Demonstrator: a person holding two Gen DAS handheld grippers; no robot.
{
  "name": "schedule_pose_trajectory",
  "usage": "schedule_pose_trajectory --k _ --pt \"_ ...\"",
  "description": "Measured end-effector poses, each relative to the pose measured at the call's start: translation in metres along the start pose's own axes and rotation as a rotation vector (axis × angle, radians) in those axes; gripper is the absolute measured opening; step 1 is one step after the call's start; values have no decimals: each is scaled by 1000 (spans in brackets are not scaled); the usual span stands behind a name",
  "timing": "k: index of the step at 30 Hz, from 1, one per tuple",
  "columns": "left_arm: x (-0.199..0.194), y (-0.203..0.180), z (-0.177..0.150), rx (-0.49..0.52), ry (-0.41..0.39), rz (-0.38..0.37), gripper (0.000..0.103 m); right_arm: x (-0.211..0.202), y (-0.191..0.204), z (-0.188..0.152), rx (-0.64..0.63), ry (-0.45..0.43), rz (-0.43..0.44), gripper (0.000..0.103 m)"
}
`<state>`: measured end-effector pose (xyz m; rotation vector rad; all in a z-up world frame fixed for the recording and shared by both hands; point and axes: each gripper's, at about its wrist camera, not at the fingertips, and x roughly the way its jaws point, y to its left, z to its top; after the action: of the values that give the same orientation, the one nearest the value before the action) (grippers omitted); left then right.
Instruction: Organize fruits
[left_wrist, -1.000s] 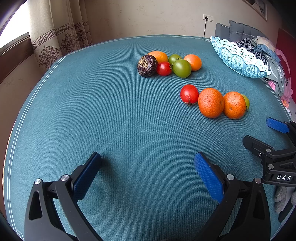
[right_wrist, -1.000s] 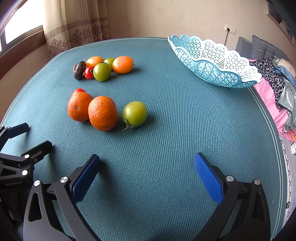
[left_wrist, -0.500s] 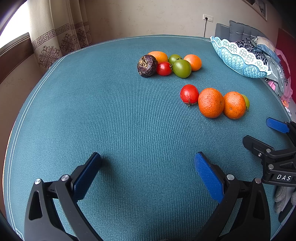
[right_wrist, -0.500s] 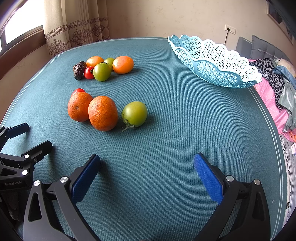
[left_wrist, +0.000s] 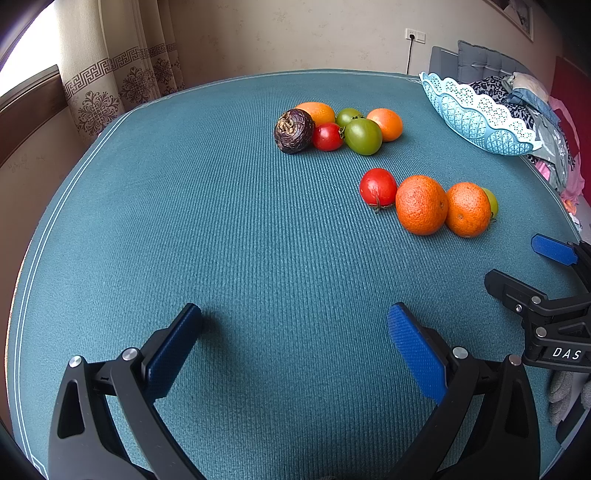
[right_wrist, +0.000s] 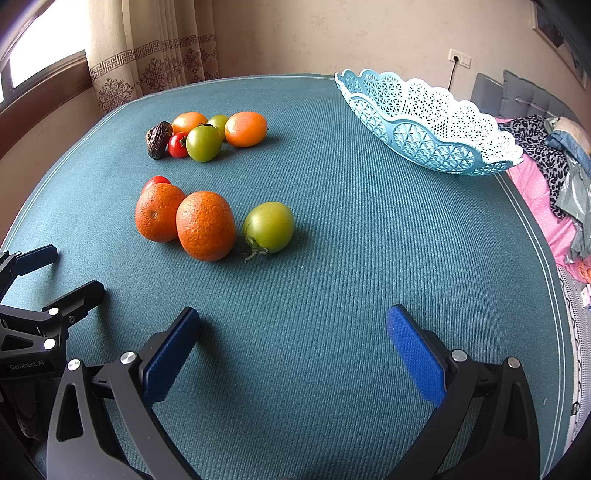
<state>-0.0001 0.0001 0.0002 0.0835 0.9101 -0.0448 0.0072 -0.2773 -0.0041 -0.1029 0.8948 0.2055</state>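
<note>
Since every fruit lies on the table (right_wrist: 351, 229) and none shows in the basket (right_wrist: 424, 122), organizing looks unstarted. Two oranges (right_wrist: 205, 225), a green tomato (right_wrist: 269, 227) and a red one (left_wrist: 378, 186) form the near cluster; six more sit farther back. Left gripper (left_wrist: 295, 336) and right gripper (right_wrist: 293, 336) hover with fingers spread, grasping nothing.

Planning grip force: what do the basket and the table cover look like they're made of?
Basket: likely rigid moulded plastic, light blue, slightly glossy, with lace-like cutouts and a scalloped rim. Table cover: looks like teal woven fabric, matte, finely ribbed, with pale piping along the edge.
</note>
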Motion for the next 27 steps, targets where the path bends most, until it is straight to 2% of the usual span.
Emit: schedule_pose_trajectory --k 19,21,27 --pt "1 -1 2 6 12 -16 101 0 2 4 -14 10 -2 98" --pt "3 2 9 2 16 -25 101 0 5 7 -26 7 9 94" --pt "4 10 12 -24 18 -26 101 2 3 21 -18 -10 31 67"
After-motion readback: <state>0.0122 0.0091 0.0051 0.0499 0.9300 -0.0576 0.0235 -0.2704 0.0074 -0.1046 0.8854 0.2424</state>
